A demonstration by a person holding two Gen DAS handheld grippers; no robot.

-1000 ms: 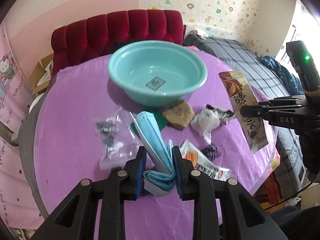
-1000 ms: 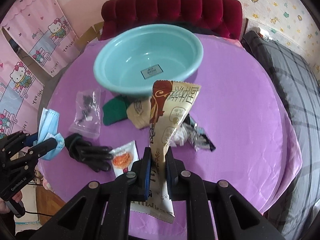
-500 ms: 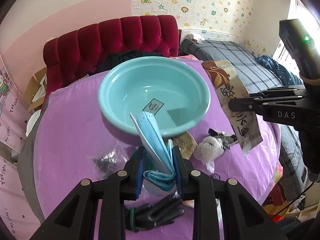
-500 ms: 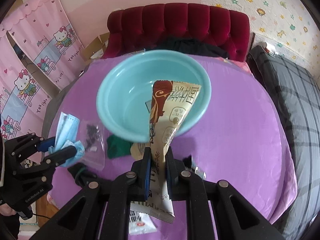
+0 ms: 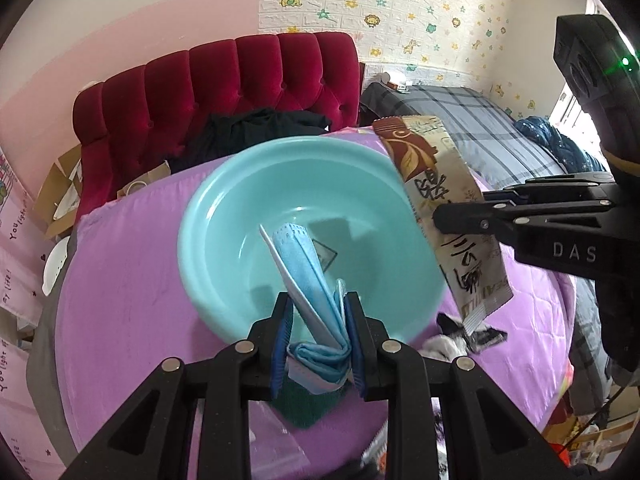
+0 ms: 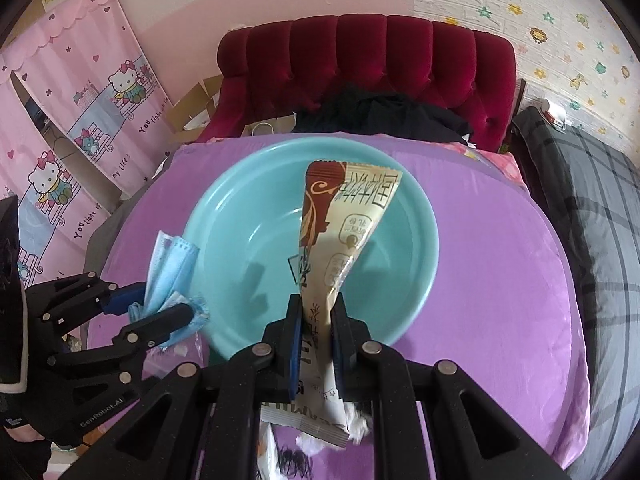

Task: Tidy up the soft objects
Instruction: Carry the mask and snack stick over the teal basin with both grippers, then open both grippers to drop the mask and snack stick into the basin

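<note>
Two grippers (mask point(image 5: 308, 280), packet point(image 6: 340, 240)) above basin point(image 5: 224, 216).

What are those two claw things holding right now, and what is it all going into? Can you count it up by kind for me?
Blue face masks: 1, a folded bundle in the left gripper
Brown and cream snack packets: 1, in the right gripper
Teal basins: 1, nothing in it yet
Grippers: 2
Total: 5 things
</note>
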